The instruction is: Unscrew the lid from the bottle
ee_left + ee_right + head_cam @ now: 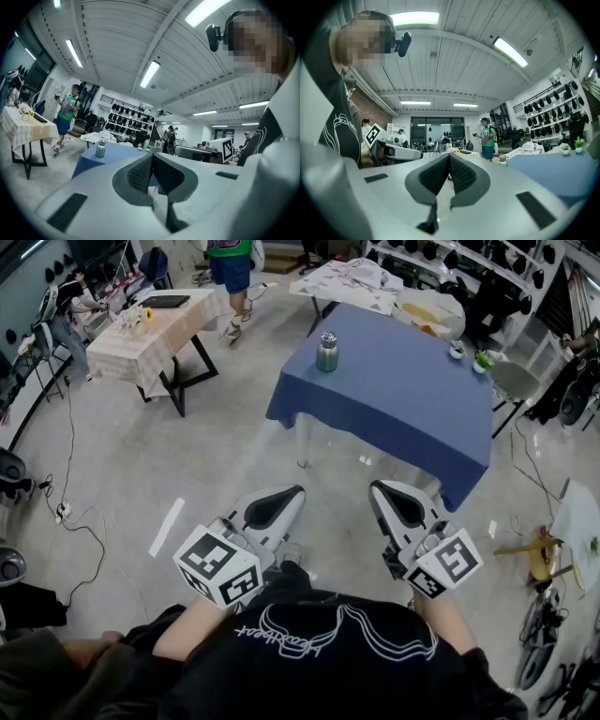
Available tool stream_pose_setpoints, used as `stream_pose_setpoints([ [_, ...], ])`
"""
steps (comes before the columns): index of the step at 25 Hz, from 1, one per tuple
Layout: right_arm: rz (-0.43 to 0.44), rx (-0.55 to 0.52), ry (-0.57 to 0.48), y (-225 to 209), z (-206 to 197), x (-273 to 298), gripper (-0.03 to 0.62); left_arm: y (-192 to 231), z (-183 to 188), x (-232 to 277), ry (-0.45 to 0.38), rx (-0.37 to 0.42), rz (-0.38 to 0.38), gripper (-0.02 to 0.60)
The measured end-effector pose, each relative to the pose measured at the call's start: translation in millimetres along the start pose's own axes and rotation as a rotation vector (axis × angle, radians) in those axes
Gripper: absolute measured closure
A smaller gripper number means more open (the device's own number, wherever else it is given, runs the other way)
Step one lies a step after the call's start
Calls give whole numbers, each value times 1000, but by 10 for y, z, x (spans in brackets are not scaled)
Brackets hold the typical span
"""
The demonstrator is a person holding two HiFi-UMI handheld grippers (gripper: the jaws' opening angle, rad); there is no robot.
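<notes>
Left claw [281, 498] and right claw [386, 493] clenched empty; green silver-lidded bottle [326, 353] upright on table [403, 395]

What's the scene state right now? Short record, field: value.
bottle: green, upright on blue table, well ahead of both grippers
lid: silver, on the bottle
left gripper: shut, empty
right gripper: shut, empty
background: checked-cloth table at left, person standing beyond it
task stage: not started

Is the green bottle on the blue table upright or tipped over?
Upright: the bottle stands on its base on the blue table, with its silver lid on top.
</notes>
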State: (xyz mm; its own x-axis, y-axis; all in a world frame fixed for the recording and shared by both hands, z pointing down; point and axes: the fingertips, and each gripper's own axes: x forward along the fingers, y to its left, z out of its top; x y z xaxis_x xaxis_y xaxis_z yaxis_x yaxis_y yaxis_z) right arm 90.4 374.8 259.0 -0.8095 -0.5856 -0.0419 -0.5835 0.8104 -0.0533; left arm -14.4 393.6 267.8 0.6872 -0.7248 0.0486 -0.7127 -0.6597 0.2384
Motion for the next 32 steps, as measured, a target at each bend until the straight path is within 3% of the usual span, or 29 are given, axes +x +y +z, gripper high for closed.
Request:
stream_pose_setpoints([
  [12,-30,10,-24,-44,189,-417,586,-337,76,-63,-12,29,24,575],
  [15,-41,10,3,-109,143,-451,449,-327,39,-32,12,50,35,571],
  [17,-60,9,12,-168,119,-466,412,-307,7,3,25,60,33,477],
  [22,-106,12,18,-339,81,-441,322,-143,-68,122,44,80,46,358],
  [32,-154,-5,47,-864,-59,-21,255,492,-212,596,75,77,32,283],
])
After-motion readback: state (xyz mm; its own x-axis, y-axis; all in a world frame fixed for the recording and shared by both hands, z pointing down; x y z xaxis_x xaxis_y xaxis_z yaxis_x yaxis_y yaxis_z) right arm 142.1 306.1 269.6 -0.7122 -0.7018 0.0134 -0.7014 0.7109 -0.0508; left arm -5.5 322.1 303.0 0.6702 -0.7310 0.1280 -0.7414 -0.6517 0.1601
